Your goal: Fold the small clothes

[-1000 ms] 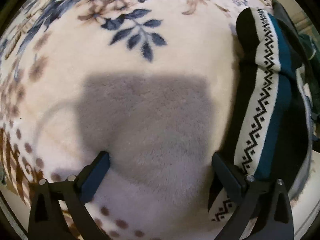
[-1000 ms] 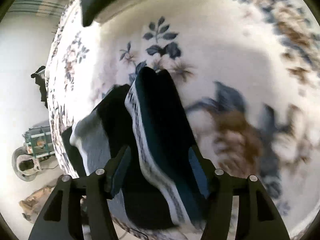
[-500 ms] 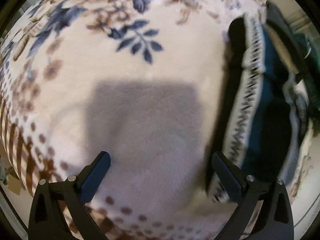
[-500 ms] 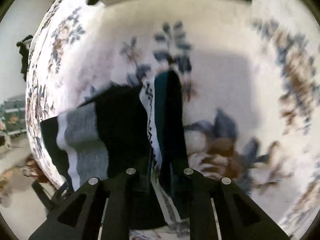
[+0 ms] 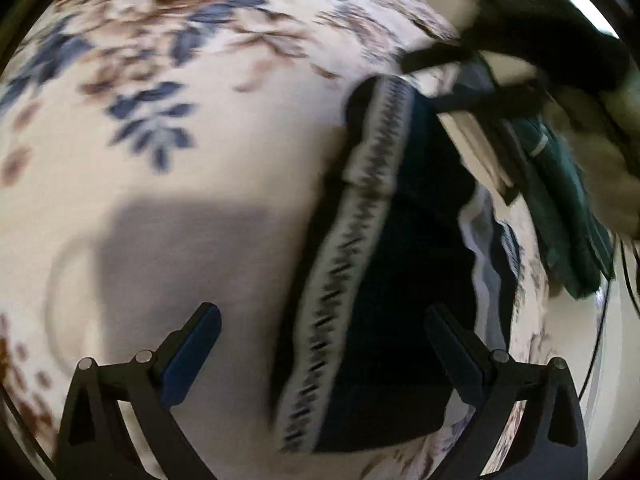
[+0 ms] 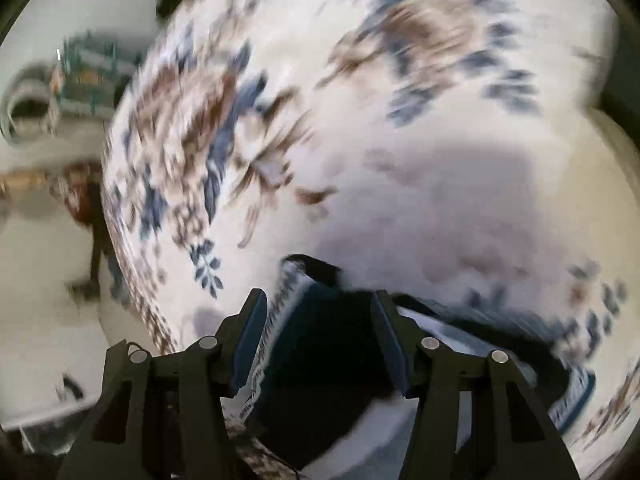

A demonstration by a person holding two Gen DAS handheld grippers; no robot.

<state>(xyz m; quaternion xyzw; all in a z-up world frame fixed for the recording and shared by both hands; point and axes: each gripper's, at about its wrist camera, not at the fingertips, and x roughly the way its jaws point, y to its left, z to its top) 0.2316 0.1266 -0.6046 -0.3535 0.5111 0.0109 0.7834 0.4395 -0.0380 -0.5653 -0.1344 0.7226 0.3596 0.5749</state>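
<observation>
A cream blanket [image 5: 248,168] printed with blue and brown flowers.

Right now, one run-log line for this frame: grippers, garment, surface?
left gripper: open, over garment | right gripper: partly open, jaws astride garment, grasp unclear | dark patterned garment: on floral blanket | both views blurred

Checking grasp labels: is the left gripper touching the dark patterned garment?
Cannot tell. In the left wrist view the left gripper is wide open over the garment, but blur hides whether its fingers touch the cloth.
</observation>
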